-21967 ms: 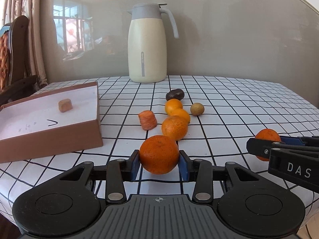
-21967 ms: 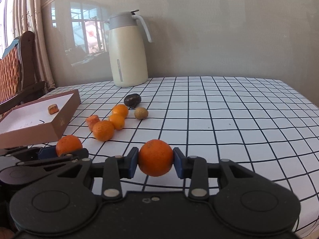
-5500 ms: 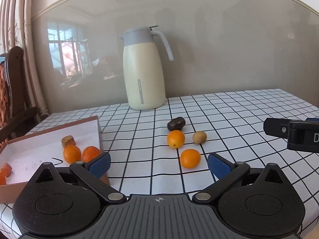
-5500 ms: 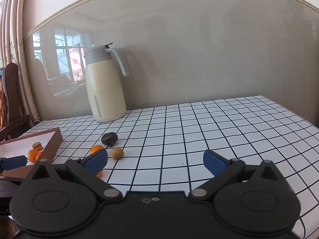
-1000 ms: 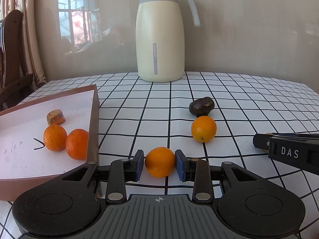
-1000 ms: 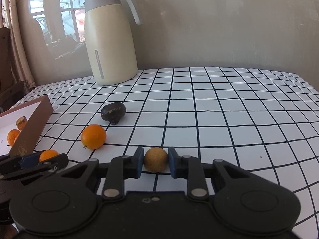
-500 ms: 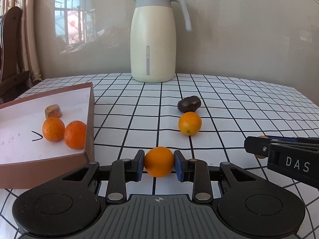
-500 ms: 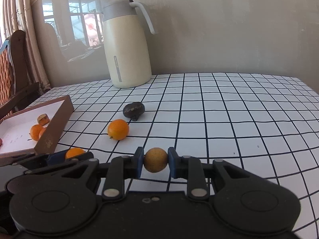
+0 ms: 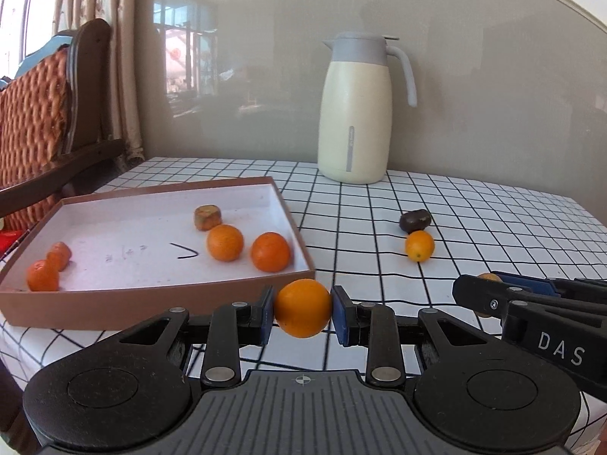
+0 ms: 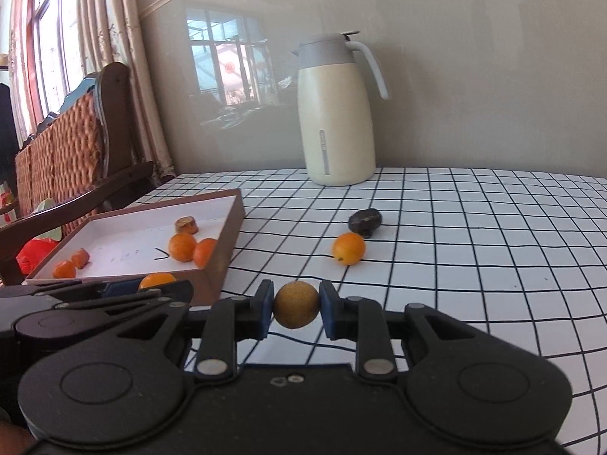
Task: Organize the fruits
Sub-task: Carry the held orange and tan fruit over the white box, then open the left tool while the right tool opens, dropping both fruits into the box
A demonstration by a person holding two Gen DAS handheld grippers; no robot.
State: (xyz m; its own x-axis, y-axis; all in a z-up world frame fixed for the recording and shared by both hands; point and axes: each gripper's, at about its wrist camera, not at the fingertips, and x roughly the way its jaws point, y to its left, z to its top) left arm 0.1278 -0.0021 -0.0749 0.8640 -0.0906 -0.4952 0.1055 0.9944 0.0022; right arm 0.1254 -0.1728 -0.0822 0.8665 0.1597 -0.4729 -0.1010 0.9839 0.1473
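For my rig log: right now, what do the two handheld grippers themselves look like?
Both are matte black plastic with two round discs, silver pivot rivets and blue finger pads. The left gripper has a ribbed top; the right gripper carries white "DAS" lettering on its side.

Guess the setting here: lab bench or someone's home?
Most likely a home dining or living room: a grid-patterned tablecloth with a cream thermos jug on it, a cushioned wooden chair and curtains at a window.

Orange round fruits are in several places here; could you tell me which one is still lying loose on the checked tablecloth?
The small orange fruit beside the dark brown fruit; the others are boxed or gripped.
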